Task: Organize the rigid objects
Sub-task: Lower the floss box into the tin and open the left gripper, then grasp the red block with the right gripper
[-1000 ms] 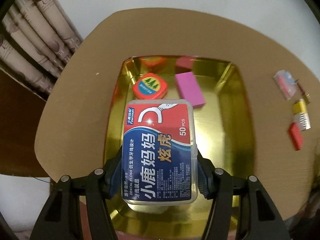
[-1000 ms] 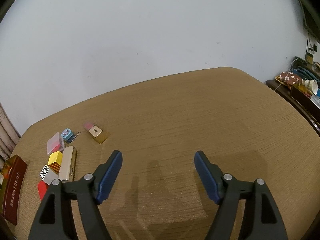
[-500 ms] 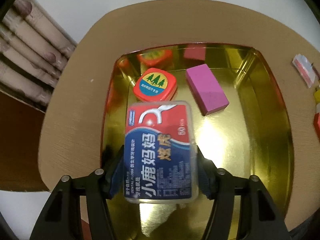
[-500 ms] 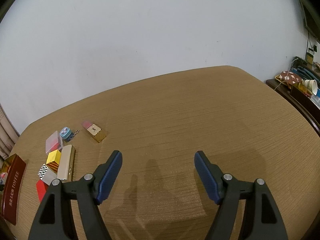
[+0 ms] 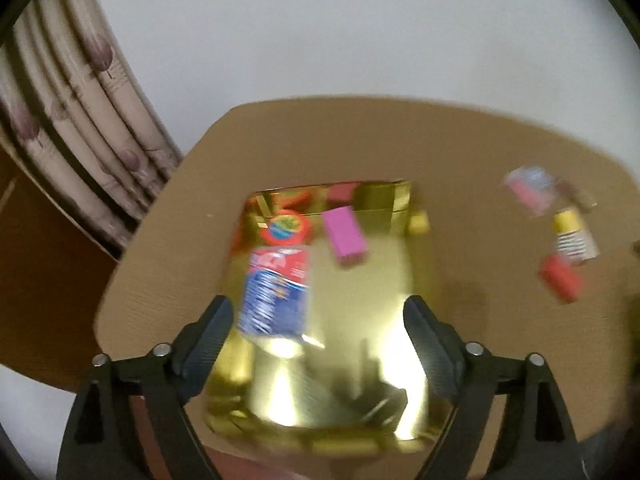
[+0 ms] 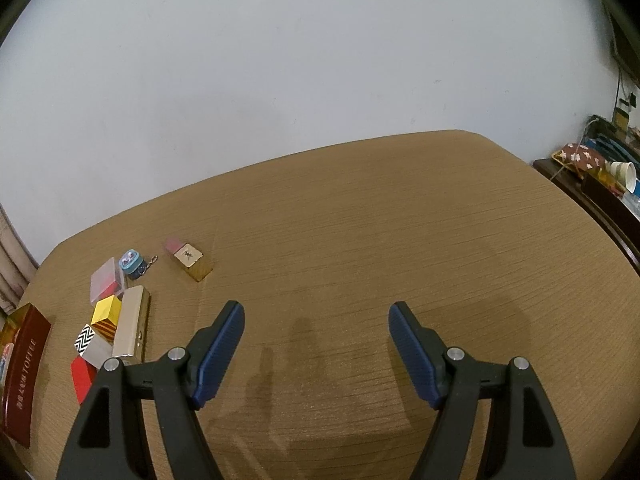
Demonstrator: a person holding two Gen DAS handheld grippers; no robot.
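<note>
Hovering: left gripper (image 5: 318, 322) over the gold tray (image 5: 420, 288), jaws spread wide, nothing between them; view is motion-blurred.
Floss box: dental floss box (image 5: 276, 292), red and blue label, lies in the tray's left half, just right of the left jaw pad, not gripped.
Tray contents: round orange tin (image 5: 287, 229) at the far left, touching or just beyond the floss box's far end; pink block (image 5: 344, 236) right of the tin, tilted.
Tray place: sits on the brown table (image 5: 480, 140), near-left part.
Right gripper: right gripper (image 6: 316, 346) above bare table, jaws spread apart, empty.
Loose items: cluster at the far left of the right wrist view: red block (image 6: 82, 376), zigzag-patterned block (image 6: 90, 346), yellow striped block (image 6: 106, 316), long cream case (image 6: 132, 326), clear box with red inside (image 6: 106, 284), small blue keychain tin (image 6: 134, 264), mahjong-like tile (image 6: 189, 256) on a gold piece.
Tray side: dark red tray wall (image 6: 22, 372) at the left edge, apart from the cluster.
</note>
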